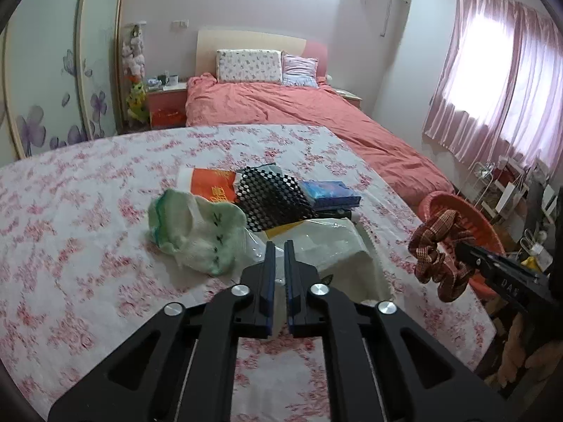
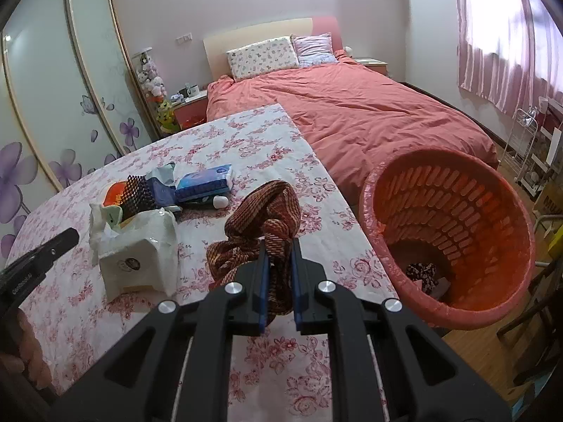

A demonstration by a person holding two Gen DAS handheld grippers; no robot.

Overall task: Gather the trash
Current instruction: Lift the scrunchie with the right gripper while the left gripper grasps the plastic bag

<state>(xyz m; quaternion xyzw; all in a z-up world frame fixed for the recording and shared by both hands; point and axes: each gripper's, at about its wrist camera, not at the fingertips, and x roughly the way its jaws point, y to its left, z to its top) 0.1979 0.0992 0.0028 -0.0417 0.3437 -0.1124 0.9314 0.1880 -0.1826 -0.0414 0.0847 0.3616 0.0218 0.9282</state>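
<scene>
The left gripper (image 1: 279, 246) hovers over the plastic bags (image 1: 197, 232) on the table (image 1: 70, 211), its 2 fingers pressed together on nothing. The right gripper (image 2: 278, 246) pinches a brown cloth (image 2: 267, 207), lifted clear, likely bound for the orange basket (image 2: 454, 235) beside the table.

— How do our grippers stand?
— Our right gripper (image 2: 278, 246) points down at a slant, its jaws clamped on a bunched brown cloth (image 2: 267, 211). Our left gripper (image 1: 279, 249) tilts down likewise, its jaws drawn nearly together with nothing between them
</scene>
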